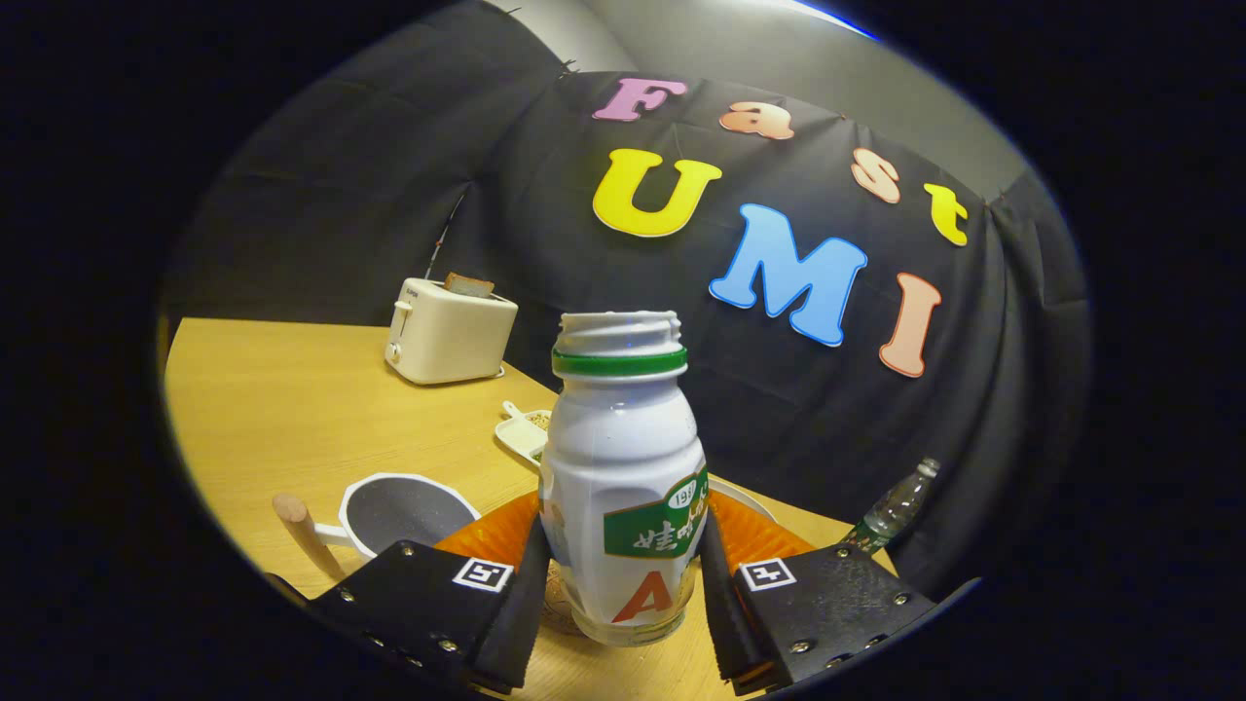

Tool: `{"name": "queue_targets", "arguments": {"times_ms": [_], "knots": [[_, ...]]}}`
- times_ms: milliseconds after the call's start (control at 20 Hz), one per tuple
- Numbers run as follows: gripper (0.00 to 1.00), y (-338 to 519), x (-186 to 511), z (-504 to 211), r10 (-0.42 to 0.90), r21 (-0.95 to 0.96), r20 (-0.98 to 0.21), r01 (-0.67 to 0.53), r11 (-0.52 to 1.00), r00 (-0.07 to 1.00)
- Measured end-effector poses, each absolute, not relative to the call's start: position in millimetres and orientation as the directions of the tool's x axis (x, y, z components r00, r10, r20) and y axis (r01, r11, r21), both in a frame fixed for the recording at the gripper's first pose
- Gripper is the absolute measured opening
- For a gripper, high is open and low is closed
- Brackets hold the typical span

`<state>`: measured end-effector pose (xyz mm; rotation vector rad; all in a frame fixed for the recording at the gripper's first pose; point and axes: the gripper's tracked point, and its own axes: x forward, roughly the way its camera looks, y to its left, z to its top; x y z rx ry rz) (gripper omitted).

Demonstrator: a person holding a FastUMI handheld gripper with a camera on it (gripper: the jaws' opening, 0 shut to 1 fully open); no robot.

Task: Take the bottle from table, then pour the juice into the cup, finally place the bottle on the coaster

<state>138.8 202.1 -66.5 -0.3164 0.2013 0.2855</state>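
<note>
Beyond the tool [620, 584] and its gripped bottle [623, 467] (upright): toaster [450, 331], pan [404, 511].

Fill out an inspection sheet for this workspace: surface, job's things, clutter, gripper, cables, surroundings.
Surface: wooden table, bare near the toaster.
Job's things: white bottle with green neck ring, uncapped, upright between the fingers; its base seems to be at a clear cup's rim, cannot tell; orange item behind it, identity unclear.
Clutter: cream toaster holding bread; small pan with wooden handle; white dish; clear plastic bottle.
Gripper: gripper fingers on either side of the white bottle, apparently pressing.
Cables: nothing seen.
Surroundings: black cloth wall.
</note>
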Motion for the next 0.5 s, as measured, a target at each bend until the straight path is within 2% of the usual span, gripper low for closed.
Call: {"name": "queue_targets", "arguments": {"times_ms": [200,500], "knots": [[0.70,199,152,-69,0.261,-0.132,-0.223,-0.294,0.947,0.939],[0.70,198,171,-90,0.273,-0.051,-0.237,-0.293,0.955,0.932]]}}
